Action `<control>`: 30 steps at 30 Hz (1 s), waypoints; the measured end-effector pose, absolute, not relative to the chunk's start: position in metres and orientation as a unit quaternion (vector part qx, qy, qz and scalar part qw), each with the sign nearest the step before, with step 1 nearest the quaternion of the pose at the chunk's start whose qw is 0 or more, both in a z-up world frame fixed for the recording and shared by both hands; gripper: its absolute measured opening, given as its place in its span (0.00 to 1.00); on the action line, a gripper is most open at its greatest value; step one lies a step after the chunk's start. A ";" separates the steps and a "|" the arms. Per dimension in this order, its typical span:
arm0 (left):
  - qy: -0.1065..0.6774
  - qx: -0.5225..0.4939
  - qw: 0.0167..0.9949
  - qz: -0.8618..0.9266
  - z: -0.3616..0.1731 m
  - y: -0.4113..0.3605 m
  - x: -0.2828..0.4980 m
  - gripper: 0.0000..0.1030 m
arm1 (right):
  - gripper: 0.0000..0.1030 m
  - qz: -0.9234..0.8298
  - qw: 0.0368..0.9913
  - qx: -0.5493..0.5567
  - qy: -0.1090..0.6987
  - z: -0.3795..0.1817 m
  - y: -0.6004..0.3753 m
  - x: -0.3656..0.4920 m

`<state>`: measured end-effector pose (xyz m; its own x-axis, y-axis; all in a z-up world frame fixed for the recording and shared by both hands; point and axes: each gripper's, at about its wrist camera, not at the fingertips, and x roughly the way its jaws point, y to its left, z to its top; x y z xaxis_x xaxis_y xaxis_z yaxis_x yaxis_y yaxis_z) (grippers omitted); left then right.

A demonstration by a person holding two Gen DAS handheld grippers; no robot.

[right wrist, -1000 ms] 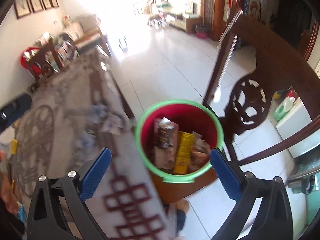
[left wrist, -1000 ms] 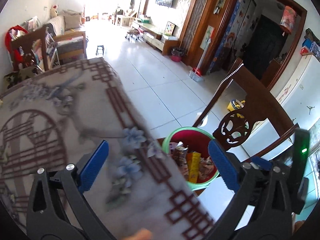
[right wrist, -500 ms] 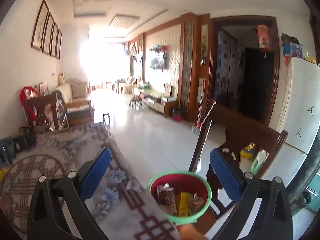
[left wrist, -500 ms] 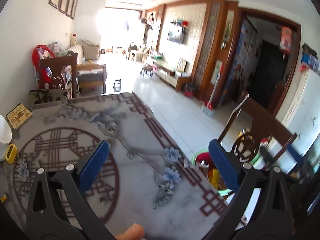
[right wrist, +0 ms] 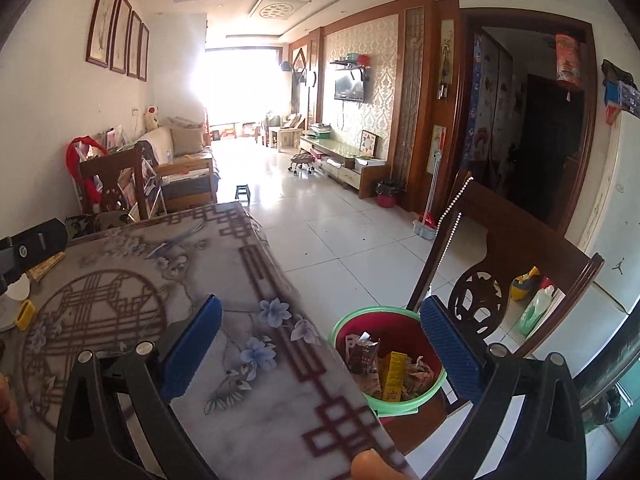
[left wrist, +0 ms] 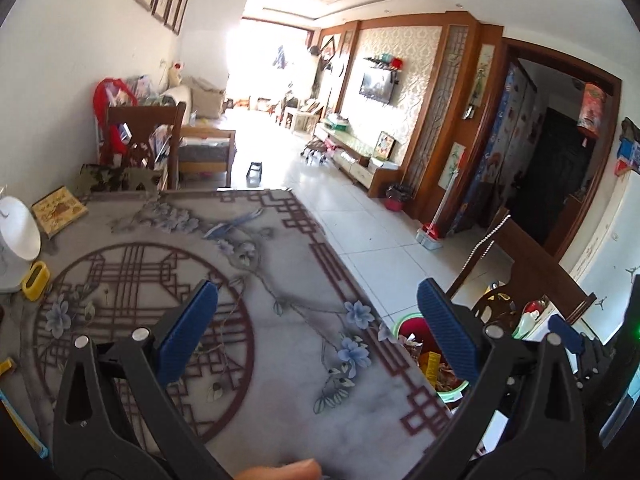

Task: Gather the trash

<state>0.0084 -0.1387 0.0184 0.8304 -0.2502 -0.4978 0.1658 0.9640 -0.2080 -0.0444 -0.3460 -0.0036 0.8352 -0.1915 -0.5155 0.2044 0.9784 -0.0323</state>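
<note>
Red bin [right wrist: 390,354] with green rim holds wrappers; left gripper [left wrist: 320,332] and right gripper [right wrist: 320,346] level, fingers apart, empty

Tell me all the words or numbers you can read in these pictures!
None can be read.
Yellow box in the bin: print too small.
Dark wrapper in the bin: print blurred.
Book on the table: cover too blurred.
Fridge: only a jumping-figure sticker, no words.

A yellow block [left wrist: 35,286] lies at the surface's [left wrist: 280,364] left edge beside a white round object [left wrist: 16,236]. A patterned book [left wrist: 59,209] sits at the far left corner. A carved wooden chair [right wrist: 504,264] stands off the right edge.
</note>
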 end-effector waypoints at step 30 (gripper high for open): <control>0.307 -0.067 0.945 -0.092 0.001 -0.140 0.008 0.95 | 0.93 -0.108 0.950 0.004 0.295 -0.013 -0.346 -0.053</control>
<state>0.0080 -0.1396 0.0006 0.7948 -0.2150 -0.5676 0.1324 0.9741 -0.1836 -0.0533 -0.3457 -0.0128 0.8032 -0.2029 -0.5602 0.2070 0.9767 -0.0569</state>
